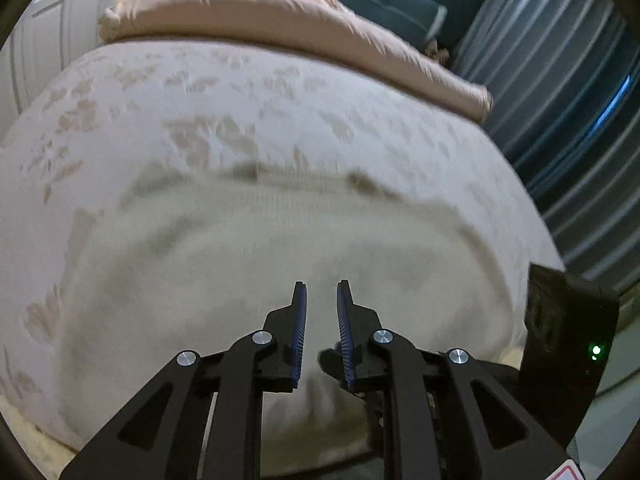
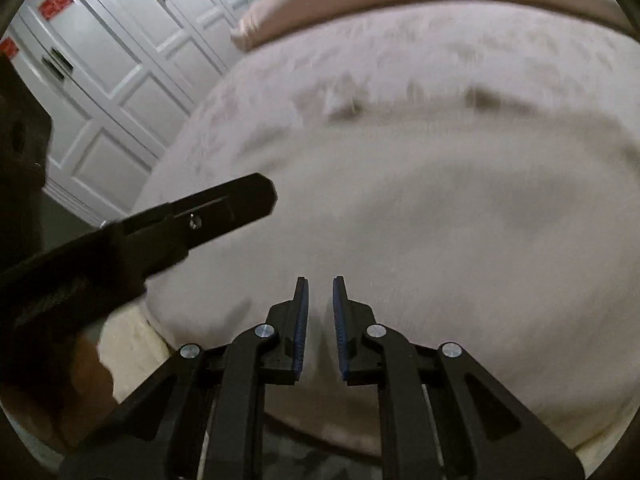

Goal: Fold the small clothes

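Observation:
A cream knit garment (image 1: 256, 248) lies spread flat on the bed, blurred by motion. It also shows in the right wrist view (image 2: 420, 216). My left gripper (image 1: 321, 292) hovers over its near edge, jaws slightly apart with nothing between them. My right gripper (image 2: 320, 286) is likewise open and empty over the garment's near edge. The left gripper's black body (image 2: 180, 224) reaches in from the left of the right wrist view, and the right gripper's black body (image 1: 568, 340) shows at the right of the left wrist view.
The bed has a pale pink floral cover (image 1: 200, 92) and a folded pink duvet (image 1: 280, 20) at the far end. White wardrobe doors (image 2: 120, 60) stand to the left, grey curtains (image 1: 560, 100) to the right. The bed's near edge (image 2: 132, 352) lies below the grippers.

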{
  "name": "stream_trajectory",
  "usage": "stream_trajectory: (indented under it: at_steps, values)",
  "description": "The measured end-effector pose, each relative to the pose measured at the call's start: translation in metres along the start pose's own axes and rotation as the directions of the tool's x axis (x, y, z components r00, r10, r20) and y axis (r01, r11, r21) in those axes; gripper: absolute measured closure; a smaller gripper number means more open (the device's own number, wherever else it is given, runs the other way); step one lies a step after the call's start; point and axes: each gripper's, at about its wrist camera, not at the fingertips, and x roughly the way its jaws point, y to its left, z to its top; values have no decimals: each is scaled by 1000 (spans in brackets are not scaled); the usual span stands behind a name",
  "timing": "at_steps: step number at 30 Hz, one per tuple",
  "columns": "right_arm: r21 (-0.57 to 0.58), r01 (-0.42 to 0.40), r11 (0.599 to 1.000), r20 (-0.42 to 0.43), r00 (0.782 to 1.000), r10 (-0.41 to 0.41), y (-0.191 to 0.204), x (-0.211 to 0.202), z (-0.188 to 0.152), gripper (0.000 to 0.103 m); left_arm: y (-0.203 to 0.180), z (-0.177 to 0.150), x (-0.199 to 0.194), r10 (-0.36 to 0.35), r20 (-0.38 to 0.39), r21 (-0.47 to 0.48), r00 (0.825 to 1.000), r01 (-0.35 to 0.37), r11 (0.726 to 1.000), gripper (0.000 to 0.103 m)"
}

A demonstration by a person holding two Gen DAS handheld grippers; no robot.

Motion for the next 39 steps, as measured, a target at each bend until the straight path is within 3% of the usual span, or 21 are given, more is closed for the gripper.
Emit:
stream_trajectory:
  at_steps: [5,6,9,13,14,16,17,18,19,20,21,23,26,28,29,30,31,33,35,37,39]
  values:
    - [125,64,990,12,998,-66,-62,-42,-29,98,58,-38,12,161,-119,-69,980,-170,983,88]
    - [146,113,983,13,993,-116,-75,-54,-34,98,78,-47,8,198,-135,-103,971,-212,972,88]
    - [229,317,920,-17,947,-322,-126,-86,-58,97,115,-66,-10,188,-142,-180,972,-212,961,95]
    - [426,246,871,-19,965,-263,-176,-116,-85,103,122,-71,-13,200,-143,-171,969,-223,960,95]
    - [414,304,858,-25,946,-323,-172,-123,-84,103,116,-72,-13,229,-145,-144,963,-249,958,95]
    - [394,322,861,-3,937,-350,-163,-130,-78,99,102,-68,-11,284,-151,-92,947,-300,950,97]
    - [394,322,861,31,932,-362,-158,-138,-73,87,91,-64,-13,301,-148,-65,942,-312,948,96]
    - [392,333,858,56,922,-384,-156,-144,-70,65,85,-61,-17,300,-138,-55,944,-310,949,90]
    - [388,354,851,89,904,-417,-154,-150,-65,54,77,-55,-24,291,-103,-50,951,-298,953,83]
    - [379,388,840,126,878,-462,-155,-156,-62,43,75,-52,-28,295,-79,-52,952,-299,953,59]
    - [369,422,828,130,859,-496,-160,-155,-59,43,75,-49,-35,313,-49,-61,949,-315,947,40]
    - [350,470,810,72,849,-523,-173,-146,-55,43,82,-46,-41,361,-11,-91,932,-361,928,35]
    - [372,441,816,24,875,-484,-188,-130,-54,43,109,-51,-35,370,-92,-159,925,-380,911,35]
    - [362,412,836,28,892,-452,-185,-126,-52,70,131,-60,-25,341,-157,-223,927,-370,902,40]
    - [352,396,848,51,897,-439,-181,-128,-49,87,134,-66,-24,332,-184,-237,925,-370,898,57]
    - [358,357,863,92,906,-413,-175,-134,-48,93,139,-68,-23,300,-190,-258,935,-342,903,63]
    - [375,305,876,144,914,-380,-170,-142,-45,93,142,-69,-27,275,-177,-294,945,-317,902,65]
    - [410,243,879,214,911,-352,-167,-162,-42,94,141,-67,-27,286,-179,-274,941,-327,904,72]
    - [406,323,855,143,902,-408,-182,-152,-42,94,139,-65,-23,311,-188,-246,932,-351,903,72]
    - [394,425,815,-5,888,-460,-207,-120,-49,93,140,-65,-15,320,-195,-242,927,-362,900,71]
    - [433,392,812,-33,907,-421,-221,-110,-54,92,143,-68,-15,322,-194,-249,926,-365,897,69]
